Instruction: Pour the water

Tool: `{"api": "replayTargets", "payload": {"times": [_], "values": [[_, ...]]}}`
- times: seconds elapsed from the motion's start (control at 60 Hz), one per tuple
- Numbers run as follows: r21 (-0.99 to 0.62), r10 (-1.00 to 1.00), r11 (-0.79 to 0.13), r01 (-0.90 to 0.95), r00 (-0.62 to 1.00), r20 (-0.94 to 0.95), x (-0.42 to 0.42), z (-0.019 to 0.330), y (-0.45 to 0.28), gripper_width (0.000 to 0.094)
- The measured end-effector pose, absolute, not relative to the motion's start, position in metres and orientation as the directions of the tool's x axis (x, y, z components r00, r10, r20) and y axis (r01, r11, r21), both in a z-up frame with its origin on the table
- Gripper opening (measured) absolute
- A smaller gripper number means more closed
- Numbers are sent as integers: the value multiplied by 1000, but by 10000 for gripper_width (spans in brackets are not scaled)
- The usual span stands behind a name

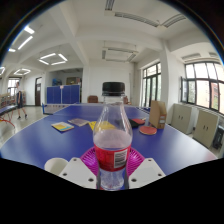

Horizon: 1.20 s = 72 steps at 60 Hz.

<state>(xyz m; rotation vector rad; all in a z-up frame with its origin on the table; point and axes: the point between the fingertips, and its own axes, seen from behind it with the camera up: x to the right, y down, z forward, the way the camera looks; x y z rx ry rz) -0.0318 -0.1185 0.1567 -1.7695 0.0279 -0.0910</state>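
A clear plastic water bottle [112, 135] with a black cap and a red label stands upright between my fingers, right in front of the camera. My gripper [112, 160] has its magenta pads [91, 160] pressed against both sides of the bottle at label height. The bottle appears lifted, its base below the edge of the blue table [60, 145]. A white cup [56, 166] shows at the near left, beside the left finger.
The blue table carries a few flat things beyond the bottle: a yellow card [63, 126], yellow papers [88, 124] and a pink dish [148, 130]. A brown bag [157, 113] stands at the far right. Chairs and windows are behind.
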Motion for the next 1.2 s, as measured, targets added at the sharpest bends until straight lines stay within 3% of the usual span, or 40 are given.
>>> {"api": "replayTargets", "payload": {"times": [0.133,0.167,0.317,0.35,0.433,0.5,0.533,0.833,1.2], "values": [[-955,-64,-296,29,997,50,-31,96,-127,314],[-968,-65,-249,32,997,50,-33,105,-135,312],[-967,-80,-254,15,996,37,-28,99,-132,403],[-966,-80,-259,14,996,36,-31,107,-130,458],[-949,-79,-314,22,996,49,-24,90,-135,566],[-928,-84,-372,13,995,47,-26,88,-142,875],[-923,-91,-385,4,995,43,-23,89,-146,828],[-883,-182,-469,-31,981,62,-21,136,-249,851],[-858,-231,-512,-23,967,111,-72,173,-511,852]]}}
